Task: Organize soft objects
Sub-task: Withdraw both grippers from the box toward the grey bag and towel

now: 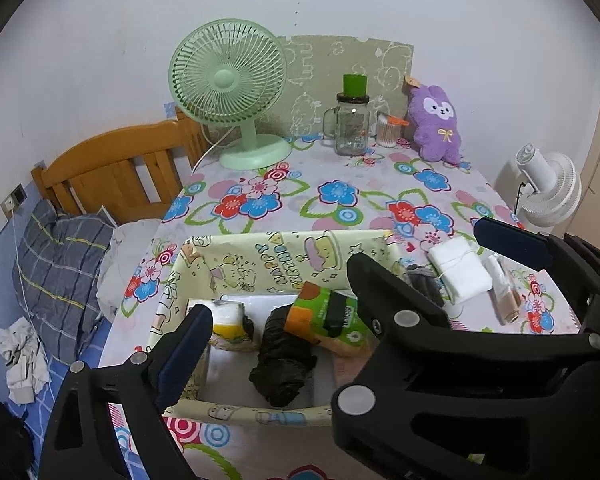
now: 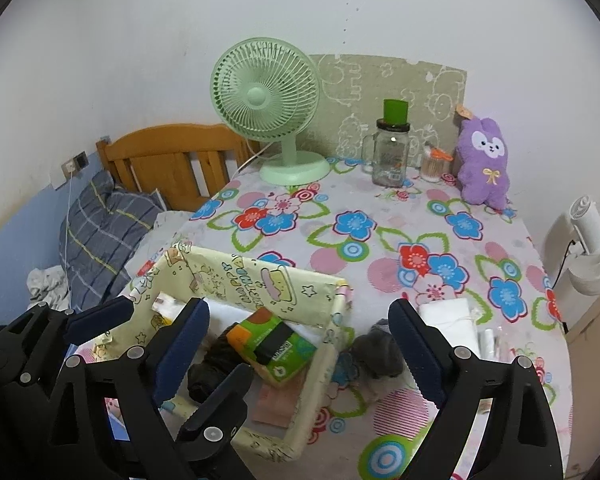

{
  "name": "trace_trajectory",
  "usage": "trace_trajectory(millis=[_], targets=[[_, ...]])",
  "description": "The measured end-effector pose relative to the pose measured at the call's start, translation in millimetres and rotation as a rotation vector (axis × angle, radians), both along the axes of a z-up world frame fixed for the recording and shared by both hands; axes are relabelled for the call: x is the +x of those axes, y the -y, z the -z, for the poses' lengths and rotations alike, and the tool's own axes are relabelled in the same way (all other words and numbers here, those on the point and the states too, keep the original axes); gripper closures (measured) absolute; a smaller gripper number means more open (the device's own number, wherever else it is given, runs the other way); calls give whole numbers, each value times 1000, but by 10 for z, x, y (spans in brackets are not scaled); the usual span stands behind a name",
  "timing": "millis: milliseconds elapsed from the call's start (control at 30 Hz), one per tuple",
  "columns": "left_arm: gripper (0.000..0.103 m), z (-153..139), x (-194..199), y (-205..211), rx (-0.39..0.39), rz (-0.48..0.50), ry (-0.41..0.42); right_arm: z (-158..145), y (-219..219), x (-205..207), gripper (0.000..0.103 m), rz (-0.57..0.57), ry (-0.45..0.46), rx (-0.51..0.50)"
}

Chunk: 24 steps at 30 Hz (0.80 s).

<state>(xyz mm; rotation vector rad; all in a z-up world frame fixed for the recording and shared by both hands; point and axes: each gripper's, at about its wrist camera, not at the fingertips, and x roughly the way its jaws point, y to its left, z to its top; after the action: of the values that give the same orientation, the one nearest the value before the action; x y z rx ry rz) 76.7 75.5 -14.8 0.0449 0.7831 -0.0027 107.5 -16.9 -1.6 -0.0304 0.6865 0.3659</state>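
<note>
- Yellow cartoon-print fabric box [image 1: 260, 264] at six o'clock already holds a white-and-yellow tissue pack [image 1: 230, 320], a black crumpled bundle [image 1: 280, 364] and a green-orange tissue pack [image 1: 324, 312].
- Left gripper [image 1: 280, 292] hangs over the box, jaws spread wide and empty.
- Right gripper [image 2: 300, 344], at five o'clock, is likewise released, gripping nothing.
- Grey soft cloth [image 2: 380, 352] lies just outside the box's right wall; likely next, best pinched centrally.
- White folded pads [image 2: 448, 320] wait at four o'clock.
</note>
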Motion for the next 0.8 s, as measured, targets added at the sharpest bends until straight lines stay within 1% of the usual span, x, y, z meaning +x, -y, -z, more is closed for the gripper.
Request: trace_trajectory(millis=[333, 467, 800], targets=[[8, -150, -132, 255, 17, 8, 39, -139, 279, -148, 8, 25, 33, 18], [7, -184, -175, 354, 19, 10, 50, -173, 401, -202, 6, 42, 45, 22], [3, -214, -217, 624, 7, 15, 56, -207, 701, -292, 6, 79, 59, 22]])
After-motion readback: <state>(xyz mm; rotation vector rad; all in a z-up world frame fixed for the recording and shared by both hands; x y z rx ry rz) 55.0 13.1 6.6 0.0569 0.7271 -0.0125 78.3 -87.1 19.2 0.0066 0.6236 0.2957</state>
